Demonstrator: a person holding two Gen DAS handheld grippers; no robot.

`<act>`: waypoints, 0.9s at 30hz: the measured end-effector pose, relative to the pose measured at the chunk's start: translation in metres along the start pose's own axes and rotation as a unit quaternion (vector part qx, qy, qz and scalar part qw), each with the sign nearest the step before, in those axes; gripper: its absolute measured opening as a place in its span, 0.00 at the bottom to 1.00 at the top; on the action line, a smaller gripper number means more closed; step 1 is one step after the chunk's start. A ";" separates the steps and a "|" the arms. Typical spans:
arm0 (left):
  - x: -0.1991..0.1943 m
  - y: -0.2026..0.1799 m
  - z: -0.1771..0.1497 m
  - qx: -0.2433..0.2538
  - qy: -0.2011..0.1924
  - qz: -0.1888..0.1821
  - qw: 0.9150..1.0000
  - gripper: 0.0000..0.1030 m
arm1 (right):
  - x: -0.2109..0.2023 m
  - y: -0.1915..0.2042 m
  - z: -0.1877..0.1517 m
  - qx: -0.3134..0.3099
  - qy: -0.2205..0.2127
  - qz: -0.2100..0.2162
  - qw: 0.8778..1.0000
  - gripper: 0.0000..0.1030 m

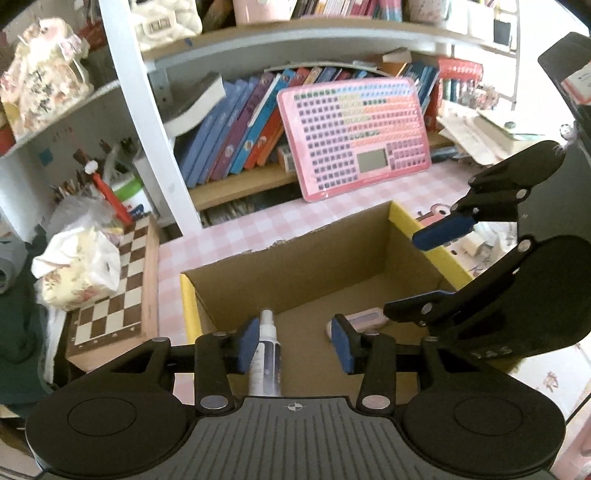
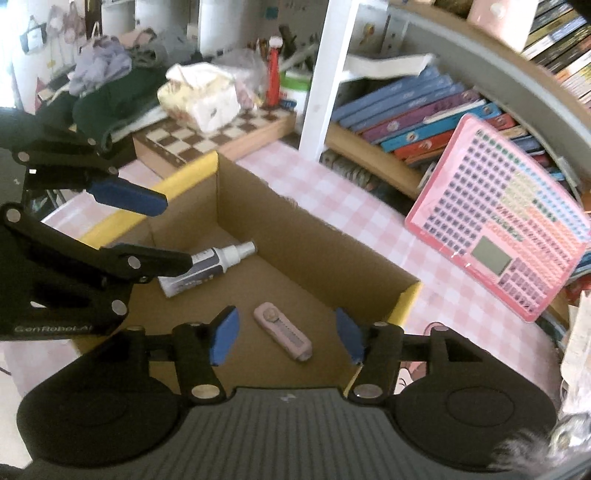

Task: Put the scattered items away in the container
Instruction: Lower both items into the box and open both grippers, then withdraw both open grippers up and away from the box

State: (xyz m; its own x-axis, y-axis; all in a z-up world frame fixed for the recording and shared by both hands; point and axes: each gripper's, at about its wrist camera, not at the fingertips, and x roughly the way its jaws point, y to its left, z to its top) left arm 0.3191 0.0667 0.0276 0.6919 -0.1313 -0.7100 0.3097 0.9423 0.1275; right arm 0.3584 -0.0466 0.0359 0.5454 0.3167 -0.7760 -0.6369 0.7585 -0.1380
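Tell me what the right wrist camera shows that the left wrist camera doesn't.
Only the right wrist view shows the whole pink utility knife lying flat on the box floor, apart from the spray bottle. Only the left wrist view shows the cream handbag on the top shelf. Both show the cardboard box, the chessboard, the pink keyboard toy, and both open grippers, left and right.

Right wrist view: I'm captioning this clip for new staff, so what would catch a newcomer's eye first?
Probably the open cardboard box with yellow edges on the pink checked table, holding a white spray bottle and a pink utility knife lying apart on its floor. Both grippers, left and right, hang open over it. Behind, a pink keyboard toy leans against the bookshelf.
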 end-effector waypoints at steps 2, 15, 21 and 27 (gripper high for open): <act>-0.014 -0.003 -0.003 0.005 -0.011 0.001 1.000 0.49 | -0.014 0.003 -0.003 0.002 -0.010 -0.004 1.000 0.58; -0.103 -0.022 -0.052 0.019 -0.052 -0.025 0.998 0.73 | -0.103 0.049 -0.060 0.038 -0.043 0.015 0.998 0.64; -0.122 -0.031 -0.081 -0.002 -0.047 -0.026 0.999 0.79 | -0.120 0.067 -0.092 0.073 -0.045 0.008 0.996 0.66; -0.128 -0.034 -0.109 -0.051 -0.037 -0.008 0.998 0.80 | -0.124 0.082 -0.117 0.108 -0.054 -0.019 0.992 0.66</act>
State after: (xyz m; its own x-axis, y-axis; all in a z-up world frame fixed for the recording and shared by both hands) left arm 0.1487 0.0852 0.0386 0.7343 -0.1652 -0.6585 0.2557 0.9658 0.0428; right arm 0.1744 -0.0901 0.0489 0.6294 0.3369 -0.7003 -0.4896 0.8717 -0.0207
